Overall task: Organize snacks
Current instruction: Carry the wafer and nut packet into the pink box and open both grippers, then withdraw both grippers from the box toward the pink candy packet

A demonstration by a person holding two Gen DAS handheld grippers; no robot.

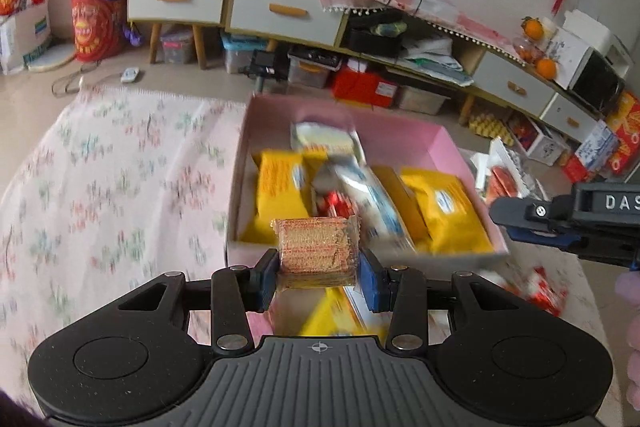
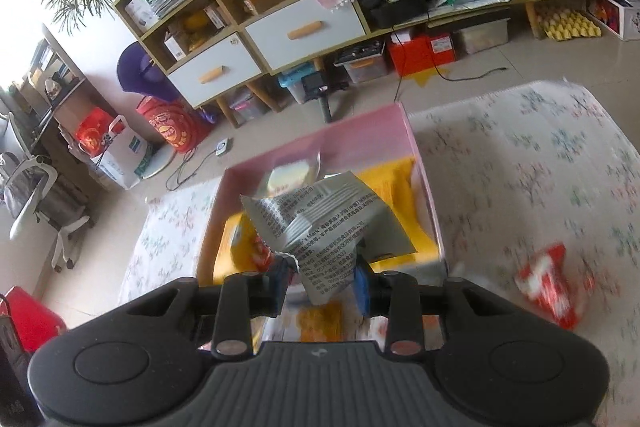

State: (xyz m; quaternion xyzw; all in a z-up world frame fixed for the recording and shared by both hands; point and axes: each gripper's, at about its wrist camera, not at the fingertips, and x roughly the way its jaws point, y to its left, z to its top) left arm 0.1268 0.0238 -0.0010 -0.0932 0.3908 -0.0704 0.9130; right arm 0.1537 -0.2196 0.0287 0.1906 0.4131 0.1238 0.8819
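With the pink box [image 1: 452, 143] at 12 o'clock mostly filled, my left gripper [image 1: 318, 267] clamps a cracker pack [image 1: 316, 243], my right gripper [image 2: 320, 281] pinches a silver packet [image 2: 320, 223], and a red packet [image 2: 552, 283] remains on the cloth at 3 o'clock.

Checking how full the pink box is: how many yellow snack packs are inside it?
3 at least: one yellow pack at the pink box's left, one at its right, a darker one between them. More may be hidden underneath.
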